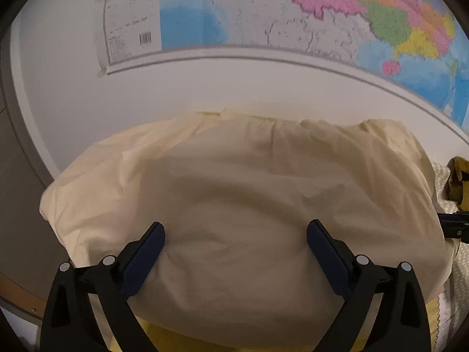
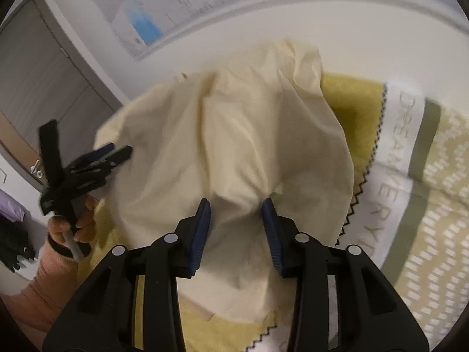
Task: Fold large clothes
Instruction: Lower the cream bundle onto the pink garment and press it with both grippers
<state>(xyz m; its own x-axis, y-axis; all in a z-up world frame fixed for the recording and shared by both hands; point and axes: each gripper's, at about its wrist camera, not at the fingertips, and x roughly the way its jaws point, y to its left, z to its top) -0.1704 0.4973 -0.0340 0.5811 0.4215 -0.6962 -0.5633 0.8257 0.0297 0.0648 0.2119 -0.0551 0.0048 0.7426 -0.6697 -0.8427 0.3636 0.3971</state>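
Yellow patterned bedspread (image 2: 433, 205) below a wall map (image 1: 293, 14).

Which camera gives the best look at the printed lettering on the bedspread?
The right wrist view: the bedspread lettering runs large down its white band beside the cream garment. The left wrist view shows no lettering, only a sliver of patterned bedspread at the right edge.

Dim, warm indoor light; fisheye bends the edges; wall map (image 1: 293, 14) smeared with motion blur; soft shadows.
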